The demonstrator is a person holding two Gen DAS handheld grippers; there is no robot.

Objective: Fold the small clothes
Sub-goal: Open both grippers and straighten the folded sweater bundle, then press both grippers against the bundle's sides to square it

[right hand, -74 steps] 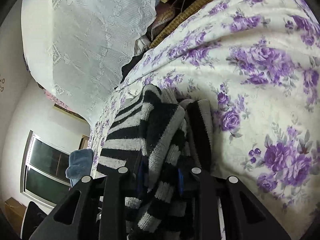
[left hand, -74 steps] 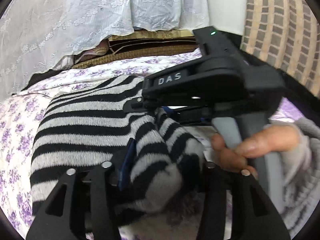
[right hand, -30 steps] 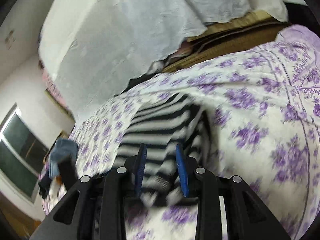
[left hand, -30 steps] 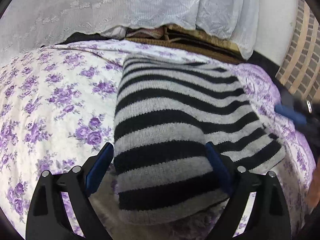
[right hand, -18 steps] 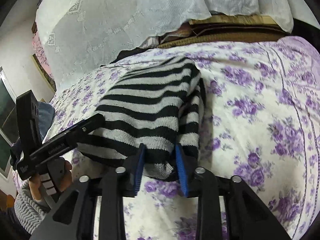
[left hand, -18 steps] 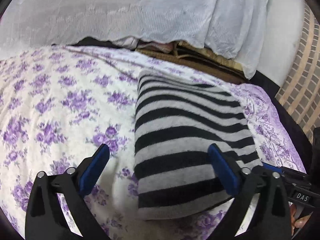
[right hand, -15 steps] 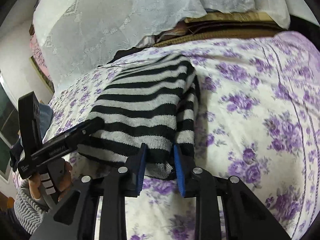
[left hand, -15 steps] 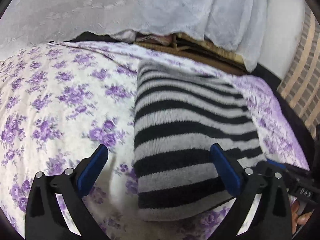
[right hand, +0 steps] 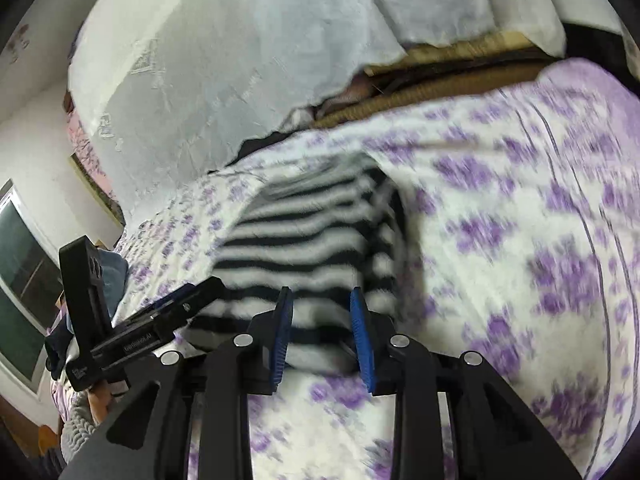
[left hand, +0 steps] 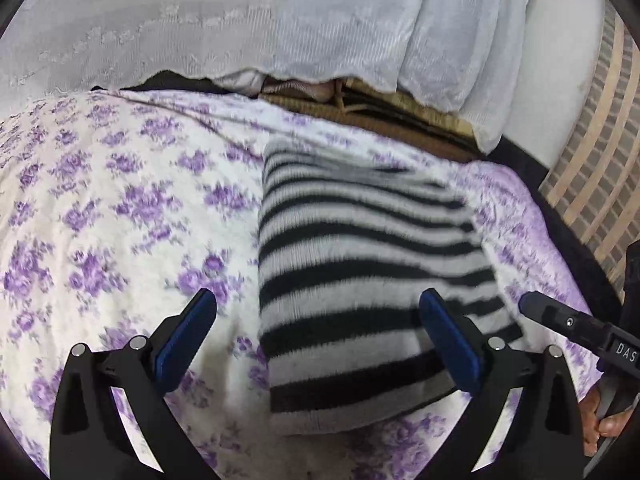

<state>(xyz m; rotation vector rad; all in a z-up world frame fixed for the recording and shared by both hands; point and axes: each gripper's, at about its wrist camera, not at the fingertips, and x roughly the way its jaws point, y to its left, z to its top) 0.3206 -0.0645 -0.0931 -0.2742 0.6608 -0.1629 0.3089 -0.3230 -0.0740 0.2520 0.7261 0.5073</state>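
Now we are holding the left hand-held gripper (left hand: pixel 316 328) spread as wide as it goes, its blue pads straddling the near end of the striped sweater (left hand: pixel 360 280) without pressing it; the jaws have just been opening. We are keeping the right hand-held gripper (right hand: pixel 322 336) narrow, its jaws having just parted a little, with the sweater's near hem between the pads; through the blur we cannot tell whether they are pinching the knit or only flanking it.

We are looking at a sweater lying folded into a thick bundle on the bed (left hand: pixel 100 220), toward its right edge, long axis running away from both grippers toward the far edge. We judge the fold to be nearly finished, so any next move is turning on that near hem, which both grippers are reaching about equally.

Beyond it, nothing is blocking the way: only flowered bedspread on either side, then stacked bedding under a white lace cover (left hand: pixel 240 20) at the far edge.
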